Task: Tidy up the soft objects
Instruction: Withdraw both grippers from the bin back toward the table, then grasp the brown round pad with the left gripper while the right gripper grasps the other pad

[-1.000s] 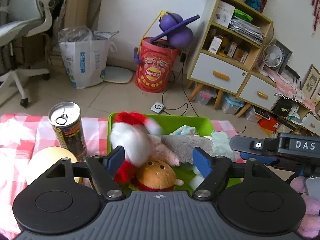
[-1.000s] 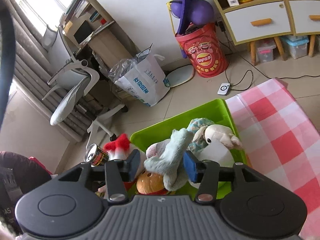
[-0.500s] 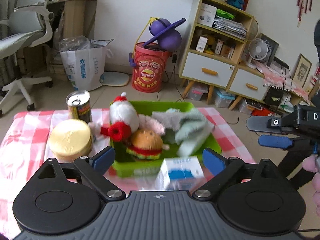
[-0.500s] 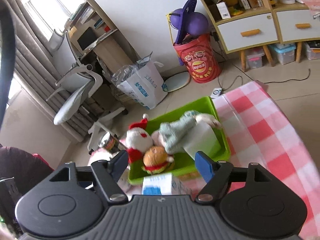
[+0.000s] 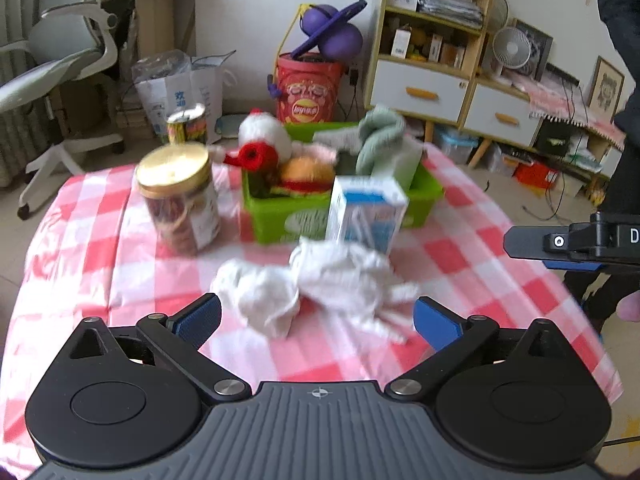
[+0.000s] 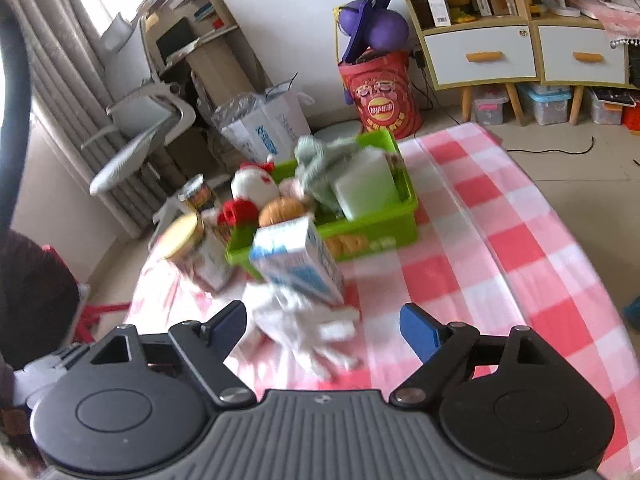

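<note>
The right gripper (image 6: pixel 322 322) stands with jaws wide apart, holding nothing. Between them lies a crumpled white cloth (image 6: pixel 304 328); just beyond stands a blue-and-white carton (image 6: pixel 298 266), then a green bin (image 6: pixel 360 236) heaped with plush toys (image 6: pixel 280 200).

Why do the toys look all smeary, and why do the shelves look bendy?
Left wrist view: motion blur smears the white crumpled cloth and green plastic bin, while the open left gripper stays sharp. Right wrist view: same smear on the blue-and-white carton; the fisheye lens bends the wooden shelf unit.
</note>
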The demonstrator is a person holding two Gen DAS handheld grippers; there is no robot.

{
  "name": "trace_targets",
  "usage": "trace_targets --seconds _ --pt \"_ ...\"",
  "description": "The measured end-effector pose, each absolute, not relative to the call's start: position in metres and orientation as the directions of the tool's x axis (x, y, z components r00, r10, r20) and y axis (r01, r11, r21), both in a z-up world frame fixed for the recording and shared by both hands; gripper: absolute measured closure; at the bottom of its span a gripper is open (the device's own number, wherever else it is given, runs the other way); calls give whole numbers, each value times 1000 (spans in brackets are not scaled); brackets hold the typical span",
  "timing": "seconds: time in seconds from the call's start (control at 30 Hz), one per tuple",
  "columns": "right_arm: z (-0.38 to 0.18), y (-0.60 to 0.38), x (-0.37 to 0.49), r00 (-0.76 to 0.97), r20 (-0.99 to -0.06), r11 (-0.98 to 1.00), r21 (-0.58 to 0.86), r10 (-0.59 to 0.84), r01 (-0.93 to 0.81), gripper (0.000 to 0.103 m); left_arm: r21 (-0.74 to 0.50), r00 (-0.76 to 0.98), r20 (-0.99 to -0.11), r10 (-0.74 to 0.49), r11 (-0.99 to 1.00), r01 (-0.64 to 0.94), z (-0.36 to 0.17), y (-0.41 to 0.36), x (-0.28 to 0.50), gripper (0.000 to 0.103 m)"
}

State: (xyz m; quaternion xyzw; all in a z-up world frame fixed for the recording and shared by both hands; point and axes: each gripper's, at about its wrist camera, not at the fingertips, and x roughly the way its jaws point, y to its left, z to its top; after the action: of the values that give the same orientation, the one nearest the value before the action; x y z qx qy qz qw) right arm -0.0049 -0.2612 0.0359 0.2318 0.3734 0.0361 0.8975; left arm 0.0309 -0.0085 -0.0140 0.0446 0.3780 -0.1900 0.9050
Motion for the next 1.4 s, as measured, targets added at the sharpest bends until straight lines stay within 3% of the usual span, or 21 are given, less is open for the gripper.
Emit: trace_targets --seconds 0.33,0.57,0.7,0.9,1.07,1.4 --pt "-20 -225 -31 688 -707 984 165 164 -65 38 -58 578 -740 -343 889 454 -85 5 4 5" --pt "-60 -215 -38 608 -778 986 88 157 -142 38 -34 526 -787 -324 873 487 -119 8 -2 5" --pt "-74 -210 -39 582 -799 985 72 152 -159 38 -30 535 -771 -345 859 511 -120 7 -4 5" --pt "-83 -210 -38 605 -781 985 77 157 -157 19 -28 542 -756 -367 846 533 -122 5 -2 5" --pt "-84 -209 -32 601 -783 983 79 162 -163 19 -34 539 -740 -402 822 568 -122 7 -3 7" --pt "-87 -206 -26 636 -754 983 75 165 -166 19 -39 540 -711 -450 792 609 -121 6 -5 22"
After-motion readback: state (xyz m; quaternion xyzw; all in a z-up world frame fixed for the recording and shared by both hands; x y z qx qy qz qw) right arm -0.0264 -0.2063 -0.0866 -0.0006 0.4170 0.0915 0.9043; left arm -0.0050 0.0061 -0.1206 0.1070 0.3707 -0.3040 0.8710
